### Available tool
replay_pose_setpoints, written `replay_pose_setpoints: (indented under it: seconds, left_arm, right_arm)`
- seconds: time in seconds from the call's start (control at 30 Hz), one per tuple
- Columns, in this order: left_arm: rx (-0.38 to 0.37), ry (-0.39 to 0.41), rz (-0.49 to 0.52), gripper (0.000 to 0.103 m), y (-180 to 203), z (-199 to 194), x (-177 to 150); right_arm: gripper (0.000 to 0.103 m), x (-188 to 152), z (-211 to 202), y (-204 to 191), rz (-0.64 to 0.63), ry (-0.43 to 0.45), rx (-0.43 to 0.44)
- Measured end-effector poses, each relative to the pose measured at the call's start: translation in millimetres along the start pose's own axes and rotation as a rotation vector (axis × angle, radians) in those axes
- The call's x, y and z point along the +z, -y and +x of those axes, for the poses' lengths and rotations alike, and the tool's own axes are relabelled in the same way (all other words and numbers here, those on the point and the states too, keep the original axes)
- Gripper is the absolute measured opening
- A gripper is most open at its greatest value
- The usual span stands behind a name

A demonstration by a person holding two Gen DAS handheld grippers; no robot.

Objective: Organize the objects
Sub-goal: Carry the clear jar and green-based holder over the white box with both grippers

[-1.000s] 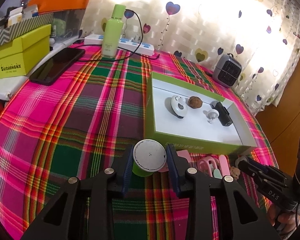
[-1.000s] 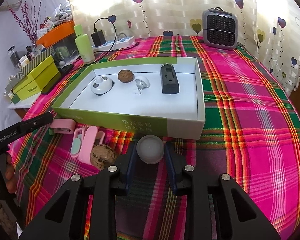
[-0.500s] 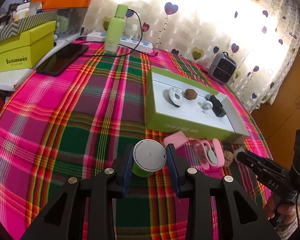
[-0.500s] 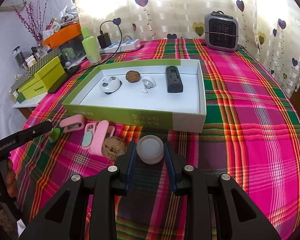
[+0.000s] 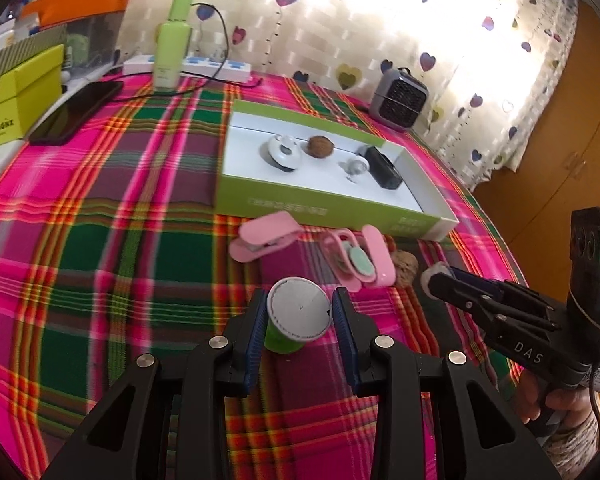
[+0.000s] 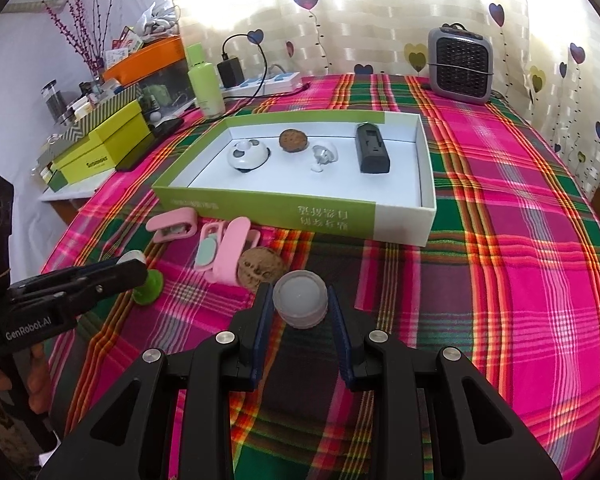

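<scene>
Both grippers had drawn back from the green-and-white box (image 6: 300,212) since a second earlier, so that the pink items in front of it now lay in open view of the left wrist camera rather than tucked under its near wall. On the plaid tablecloth (image 6: 520,240) the box stood open, holding in a row a white round gadget (image 6: 247,155), a brown walnut (image 6: 293,140), a small white earbud-like piece (image 6: 323,153) and a black rectangular device (image 6: 372,149). Behind it stood a grey mini heater (image 6: 460,65), a green bottle (image 6: 205,82) beside a white power strip (image 6: 268,81), and at the far left a yellow-green shoebox (image 6: 100,148) with a dark phone (image 5: 76,110) next to it. Just in front of the box lay a pink stapler (image 6: 174,225), then a pink case with a mint oval part (image 6: 224,254), and touching that case a second walnut (image 6: 260,268). The left gripper (image 5: 300,316) was clenched on a green cup with a grey lid (image 5: 298,314), the cup held upright low over the cloth, left of the pink case. The right gripper (image 6: 300,300) was grasping a translucent grey cap (image 6: 300,298), held near the second walnut and in front of the box's near wall.
</scene>
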State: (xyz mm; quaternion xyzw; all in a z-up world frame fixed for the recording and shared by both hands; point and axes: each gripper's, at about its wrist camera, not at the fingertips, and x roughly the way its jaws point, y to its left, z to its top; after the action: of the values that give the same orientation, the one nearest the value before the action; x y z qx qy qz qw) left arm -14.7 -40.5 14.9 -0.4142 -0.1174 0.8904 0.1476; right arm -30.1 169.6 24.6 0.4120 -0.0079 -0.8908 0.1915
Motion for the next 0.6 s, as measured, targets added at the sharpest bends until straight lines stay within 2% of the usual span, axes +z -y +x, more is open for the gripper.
replay_pose_setpoints:
  seconds: [0.23, 0.6]
  left_arm:
    - [0.008, -0.027, 0.023, 0.031, 8, 9, -5]
    - [0.021, -0.023, 0.041, 0.029, 11, 11, -3]
  right_arm:
    - [0.029, -2, 0, -4, -0.004, -0.004, 0.018]
    - [0.029, -1, -2, -4, -0.005, 0.006, 0.028]
